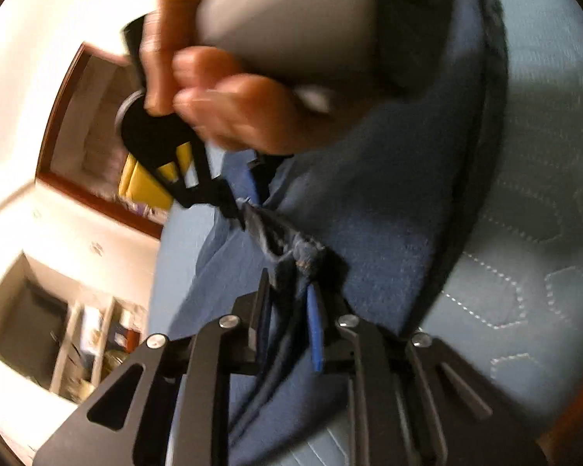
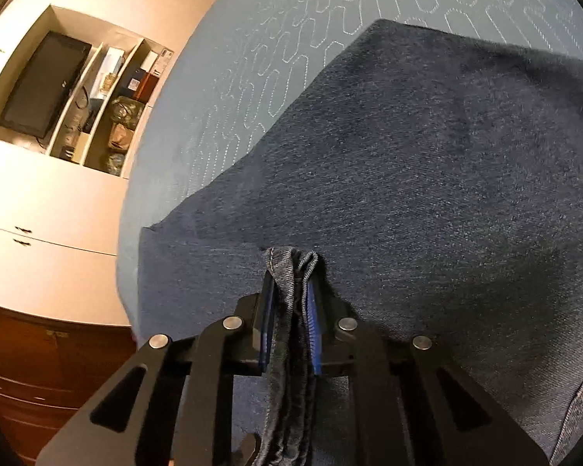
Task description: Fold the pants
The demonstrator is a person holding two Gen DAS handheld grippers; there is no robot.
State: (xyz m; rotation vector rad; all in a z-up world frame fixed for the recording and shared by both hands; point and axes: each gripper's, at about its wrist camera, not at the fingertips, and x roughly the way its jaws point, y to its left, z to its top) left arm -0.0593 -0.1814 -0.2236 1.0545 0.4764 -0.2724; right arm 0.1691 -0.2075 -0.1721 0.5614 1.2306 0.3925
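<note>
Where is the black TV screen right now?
In the right wrist view, the flat black TV screen sits at the far left, inside an open cream cabinet niche, beside cluttered shelves, left of the light blue quilted bed.

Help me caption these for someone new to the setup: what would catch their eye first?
Dark blue denim pants fill most of the right wrist view, spread over a pale blue quilted bed cover. A bunched hem is pinched in the right gripper at bottom centre. In the left wrist view, the left gripper clamps another fold, with a blurred hand on the other tool above.
</note>
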